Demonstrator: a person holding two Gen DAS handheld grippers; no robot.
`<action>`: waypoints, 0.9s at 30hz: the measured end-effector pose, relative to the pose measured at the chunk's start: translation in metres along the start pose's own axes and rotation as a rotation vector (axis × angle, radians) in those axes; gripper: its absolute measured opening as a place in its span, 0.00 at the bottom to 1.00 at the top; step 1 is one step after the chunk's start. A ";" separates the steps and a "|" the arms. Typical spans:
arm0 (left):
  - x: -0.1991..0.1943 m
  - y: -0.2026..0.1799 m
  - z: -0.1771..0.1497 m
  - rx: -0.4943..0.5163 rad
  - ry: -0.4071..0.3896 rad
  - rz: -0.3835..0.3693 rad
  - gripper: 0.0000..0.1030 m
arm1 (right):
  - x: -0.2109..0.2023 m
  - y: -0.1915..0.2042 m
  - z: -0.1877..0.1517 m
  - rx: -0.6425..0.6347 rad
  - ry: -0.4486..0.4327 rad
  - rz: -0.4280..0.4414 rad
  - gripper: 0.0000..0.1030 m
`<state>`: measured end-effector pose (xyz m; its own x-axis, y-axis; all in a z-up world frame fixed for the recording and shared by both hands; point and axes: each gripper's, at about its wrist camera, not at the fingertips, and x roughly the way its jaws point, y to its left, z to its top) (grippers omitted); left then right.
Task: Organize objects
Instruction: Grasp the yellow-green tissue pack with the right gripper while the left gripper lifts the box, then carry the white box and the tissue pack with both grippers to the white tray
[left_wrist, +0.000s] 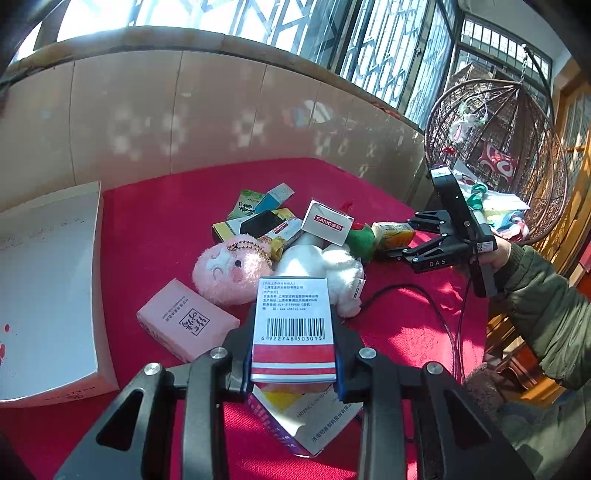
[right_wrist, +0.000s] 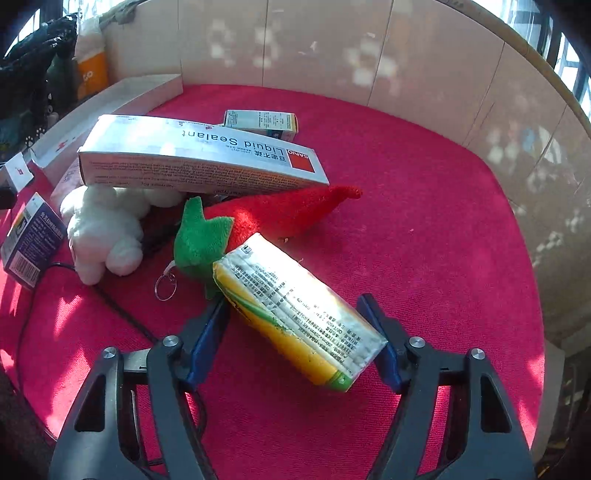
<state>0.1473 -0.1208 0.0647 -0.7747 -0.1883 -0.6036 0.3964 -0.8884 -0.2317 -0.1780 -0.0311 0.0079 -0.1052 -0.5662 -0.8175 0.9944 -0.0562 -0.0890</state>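
My left gripper (left_wrist: 293, 354) is shut on a white and red medicine box with a barcode (left_wrist: 293, 328), held above the red cloth (left_wrist: 155, 236). My right gripper (right_wrist: 299, 317) is open around a yellow drink carton (right_wrist: 295, 314) that lies slanted between its fingers; it also shows in the left wrist view (left_wrist: 393, 234). Whether the fingers touch it I cannot tell. A red chili plush with a green stem (right_wrist: 280, 214), a white plush (right_wrist: 107, 229), a pink plush (left_wrist: 232, 269) and a long sealant box (right_wrist: 199, 158) lie in a pile.
A white open box (left_wrist: 48, 295) stands at the left of the cloth. A pink box (left_wrist: 186, 321) and a white leaflet box (left_wrist: 310, 417) lie near my left gripper. A black cable (left_wrist: 424, 295) crosses the cloth. A wicker hanging chair (left_wrist: 495, 155) stands at the right.
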 end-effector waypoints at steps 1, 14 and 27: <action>-0.001 0.000 0.000 0.000 -0.003 0.000 0.31 | -0.001 0.001 -0.004 0.004 0.003 0.016 0.49; -0.022 -0.004 0.003 -0.024 -0.122 0.024 0.31 | -0.077 0.022 -0.026 0.190 -0.223 0.037 0.22; -0.041 -0.001 0.000 -0.045 -0.194 0.063 0.31 | -0.139 0.062 0.007 0.268 -0.425 0.090 0.22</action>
<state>0.1782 -0.1119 0.0898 -0.8265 -0.3234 -0.4607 0.4648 -0.8538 -0.2345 -0.1015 0.0383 0.1195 -0.0633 -0.8601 -0.5062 0.9715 -0.1693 0.1662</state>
